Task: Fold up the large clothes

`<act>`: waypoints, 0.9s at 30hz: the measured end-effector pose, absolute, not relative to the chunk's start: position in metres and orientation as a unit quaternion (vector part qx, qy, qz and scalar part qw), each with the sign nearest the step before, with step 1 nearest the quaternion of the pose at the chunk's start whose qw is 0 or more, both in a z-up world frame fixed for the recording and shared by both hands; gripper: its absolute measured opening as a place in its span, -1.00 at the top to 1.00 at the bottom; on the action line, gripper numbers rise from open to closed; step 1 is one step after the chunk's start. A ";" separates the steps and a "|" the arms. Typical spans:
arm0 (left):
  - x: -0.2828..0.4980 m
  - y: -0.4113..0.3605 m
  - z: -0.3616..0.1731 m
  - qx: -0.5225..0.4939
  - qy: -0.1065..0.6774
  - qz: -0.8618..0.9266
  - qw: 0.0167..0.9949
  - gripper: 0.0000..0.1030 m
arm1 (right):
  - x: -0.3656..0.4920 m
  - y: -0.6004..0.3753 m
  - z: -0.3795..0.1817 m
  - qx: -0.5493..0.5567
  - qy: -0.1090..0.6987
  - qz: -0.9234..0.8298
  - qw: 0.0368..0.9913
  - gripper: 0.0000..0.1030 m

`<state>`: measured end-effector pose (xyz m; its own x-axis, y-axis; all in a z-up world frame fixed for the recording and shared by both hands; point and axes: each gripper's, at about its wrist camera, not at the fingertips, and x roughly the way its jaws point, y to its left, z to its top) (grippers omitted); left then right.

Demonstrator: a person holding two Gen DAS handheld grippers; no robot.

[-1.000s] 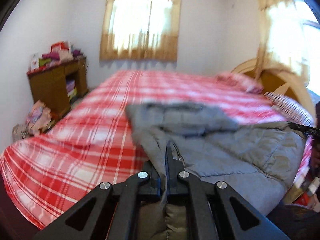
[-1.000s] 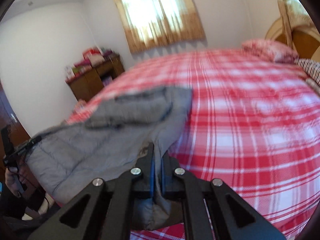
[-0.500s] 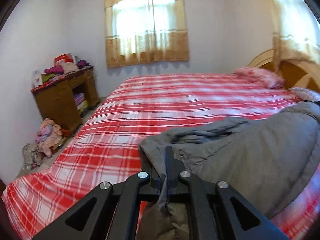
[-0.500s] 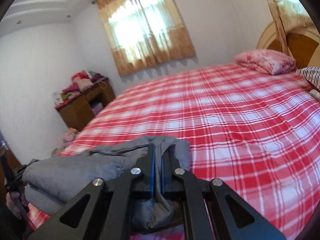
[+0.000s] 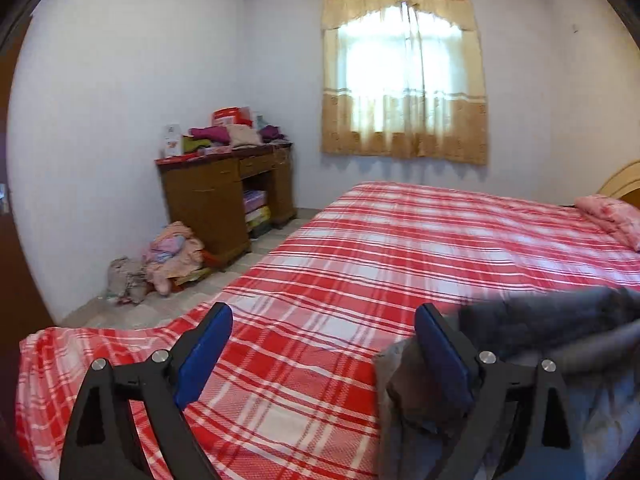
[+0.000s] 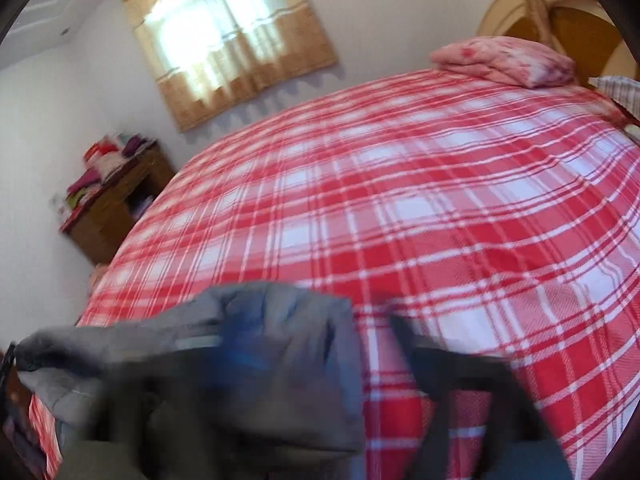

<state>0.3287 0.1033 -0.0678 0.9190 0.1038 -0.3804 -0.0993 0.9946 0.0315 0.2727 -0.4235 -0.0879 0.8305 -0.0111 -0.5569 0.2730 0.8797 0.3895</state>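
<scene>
Left wrist view: left gripper (image 5: 322,340) spread wide, right gripper (image 6: 308,336) apart, grey jacket (image 5: 560,332) bunched across bed edge (image 5: 340,264).

Jacket (image 5: 552,332) on bed (image 5: 360,280) near edge, pillow (image 5: 612,216) behind, cabinet (image 5: 224,200) left of bed

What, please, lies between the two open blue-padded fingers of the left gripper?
In the left wrist view, only the red-and-white plaid bedspread shows between the left gripper's fingers; the bunched grey padded jacket lies against its right finger, outside the gap.
</scene>
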 end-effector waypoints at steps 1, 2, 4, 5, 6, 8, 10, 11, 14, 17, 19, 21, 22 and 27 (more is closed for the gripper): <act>0.328 0.099 -0.066 0.006 0.192 0.052 0.980 -0.80 | 0.275 -0.419 -0.081 0.221 0.279 -0.081 0.931 -0.56; 0.325 0.093 -0.064 0.011 0.184 0.046 0.982 -0.80 | 0.277 -0.412 -0.074 0.203 0.281 -0.089 0.934 -0.49; 0.318 0.073 -0.062 0.036 0.168 0.045 0.984 -0.80 | 0.278 -0.392 -0.063 0.180 0.271 -0.077 0.942 -0.43; 0.317 0.058 -0.061 0.052 0.163 0.040 0.985 -0.80 | 0.282 -0.381 -0.061 0.167 0.273 -0.070 0.945 -0.41; 0.319 0.046 -0.061 0.064 0.162 0.037 0.984 -0.80 | 0.287 -0.366 -0.060 0.144 0.279 -0.066 0.947 -0.35; 0.324 0.014 -0.065 0.098 0.172 0.042 0.979 -0.80 | 0.297 -0.337 -0.062 0.113 0.284 -0.052 0.951 -0.32; 0.333 -0.012 -0.076 0.116 0.189 0.027 0.975 -0.80 | 0.314 -0.313 -0.073 0.100 0.301 -0.029 0.948 -0.28; 0.337 -0.022 -0.082 0.127 0.196 0.024 0.972 -0.80 | 0.323 -0.303 -0.078 0.092 0.310 -0.023 0.946 -0.24; 0.355 -0.045 -0.102 0.160 0.202 0.048 0.965 -0.80 | 0.350 -0.273 -0.100 0.066 0.346 -0.001 0.936 -0.20; 0.382 -0.046 -0.129 0.165 0.246 0.062 0.953 -0.80 | 0.370 -0.259 -0.124 0.037 0.368 -0.003 0.929 -0.14; 0.397 -0.041 -0.144 0.157 0.279 0.069 0.945 -0.80 | 0.377 -0.262 -0.140 0.035 0.379 -0.002 0.925 -0.14; 0.407 -0.030 -0.165 0.130 0.315 0.079 0.937 -0.80 | 0.378 -0.267 -0.154 0.052 0.384 0.004 0.922 -0.14; 0.409 -0.022 -0.173 0.105 0.328 0.072 0.936 -0.80 | 0.378 -0.270 -0.158 0.065 0.383 0.012 0.921 -0.14; 0.410 -0.026 -0.190 0.102 0.329 0.074 0.936 -0.82 | 0.378 -0.269 -0.165 0.067 0.372 0.013 0.926 -0.14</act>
